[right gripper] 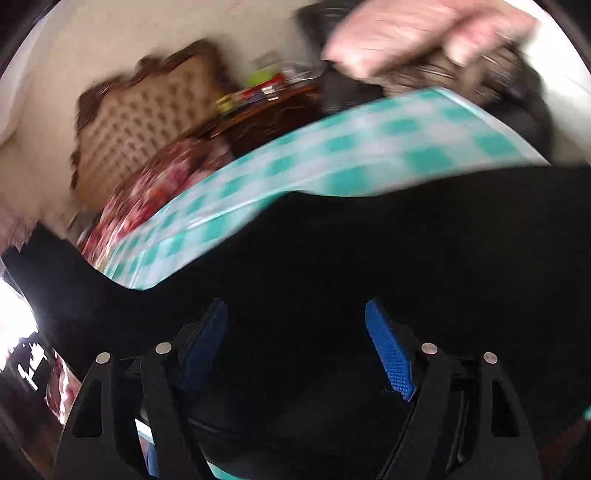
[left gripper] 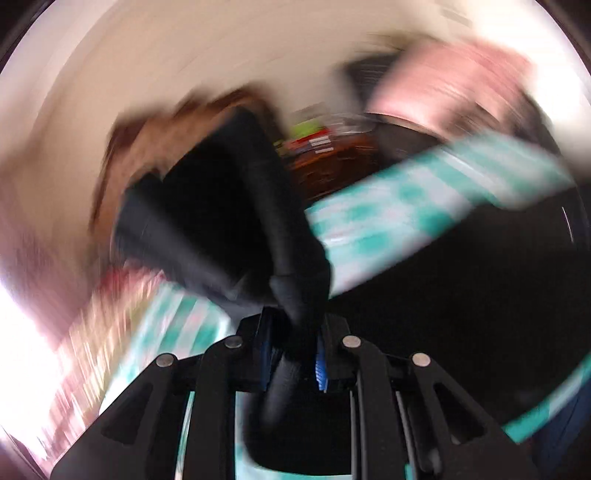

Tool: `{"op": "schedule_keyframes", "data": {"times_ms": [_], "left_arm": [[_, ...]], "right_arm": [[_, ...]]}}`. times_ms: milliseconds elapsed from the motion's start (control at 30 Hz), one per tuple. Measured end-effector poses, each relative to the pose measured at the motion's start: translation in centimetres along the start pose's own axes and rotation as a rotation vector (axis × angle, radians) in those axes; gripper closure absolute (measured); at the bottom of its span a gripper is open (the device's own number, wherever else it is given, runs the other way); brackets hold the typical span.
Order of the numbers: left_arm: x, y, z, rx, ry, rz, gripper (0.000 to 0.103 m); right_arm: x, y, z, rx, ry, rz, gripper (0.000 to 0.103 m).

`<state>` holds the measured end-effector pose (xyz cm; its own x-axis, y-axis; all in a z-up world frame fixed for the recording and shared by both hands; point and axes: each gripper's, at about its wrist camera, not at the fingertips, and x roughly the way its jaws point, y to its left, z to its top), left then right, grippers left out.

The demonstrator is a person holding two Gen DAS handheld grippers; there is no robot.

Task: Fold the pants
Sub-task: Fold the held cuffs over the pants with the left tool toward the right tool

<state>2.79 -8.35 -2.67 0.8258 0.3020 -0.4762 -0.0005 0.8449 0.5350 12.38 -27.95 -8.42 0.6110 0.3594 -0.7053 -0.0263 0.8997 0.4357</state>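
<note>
**Inspector:** Report the left side first.

**Operator:** On my left wrist view, the left gripper (left gripper: 295, 354) has its jaws drawn together and clamped on a fold of the black pants (left gripper: 229, 206). The cloth rises out of the pinch in a bunched, tube-like mass, lifted above the teal-and-white checked cloth (left gripper: 388, 221). The picture is heavily smeared, so I cannot make out seams or which part of the garment I hold.

**Inspector:** And the right?

**Operator:** The right gripper (right gripper: 295, 347) has its jaws standing well apart, with both blue pads (right gripper: 389, 354) in plain sight. The pads press on nothing; dark fabric fills the field between and beyond them. More of the pants spreads there as a broad black sheet over the checked cloth.

**Inspector:** Surroundings?

**Operator:** In the right wrist view, a tufted headboard (right gripper: 147, 118) with a dark carved frame stands against a pale wall, a red floral bedcover (right gripper: 147, 192) lies beside the checked cloth, and a pink pillow (right gripper: 406, 33) sits at the top. All are blurred.
</note>
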Motion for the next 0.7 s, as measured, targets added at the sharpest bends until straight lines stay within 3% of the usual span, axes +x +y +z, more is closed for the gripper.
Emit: {"op": "schedule_keyframes", "data": {"times_ms": [100, 167, 200, 267, 333, 400, 467, 500, 533, 700], "left_arm": [[-0.5, -9.3, -3.2, 0.225, -0.029, -0.082, 0.081], [-0.3, -11.7, -4.5, 0.283, -0.032, -0.107, 0.079], [-0.4, -12.1, -4.9, 0.3, -0.058, -0.053, 0.074], [-0.6, -11.6, -5.0, 0.294, -0.07, -0.031, 0.064], [-0.4, -11.1, -5.1, 0.304, -0.081, -0.008, 0.046], [-0.3, -11.3, -5.2, 0.348, -0.103, 0.004, 0.044], [0.6, -11.2, -5.6, 0.384, -0.109, -0.02, 0.048], [0.7, -11.2, -5.8, 0.39, -0.111, -0.04, 0.07], [0.9, -11.2, -6.2, 0.402, -0.107, -0.06, 0.078], [0.1, -10.2, -8.1, 0.419, -0.177, -0.11, 0.08]], "right_arm": [[-0.5, -3.5, -0.5, 0.066, 0.013, -0.014, 0.028], [-0.4, -4.9, -0.8, 0.092, 0.032, -0.009, 0.028], [-0.4, -5.3, -0.8, 0.099, 0.04, 0.002, 0.028], [-0.4, -5.3, -0.5, 0.089, 0.049, 0.039, 0.027], [0.1, -4.9, -0.1, 0.088, 0.072, 0.089, 0.027], [1.3, -3.7, 0.5, 0.088, 0.118, 0.161, 0.023], [2.3, -2.5, 0.8, 0.063, 0.174, 0.208, 0.02], [2.9, -1.6, 0.9, 0.052, 0.205, 0.233, 0.019], [3.5, -0.9, 1.0, 0.046, 0.233, 0.256, 0.016], [6.8, 2.0, 1.7, 0.002, 0.34, 0.289, 0.016]]}}
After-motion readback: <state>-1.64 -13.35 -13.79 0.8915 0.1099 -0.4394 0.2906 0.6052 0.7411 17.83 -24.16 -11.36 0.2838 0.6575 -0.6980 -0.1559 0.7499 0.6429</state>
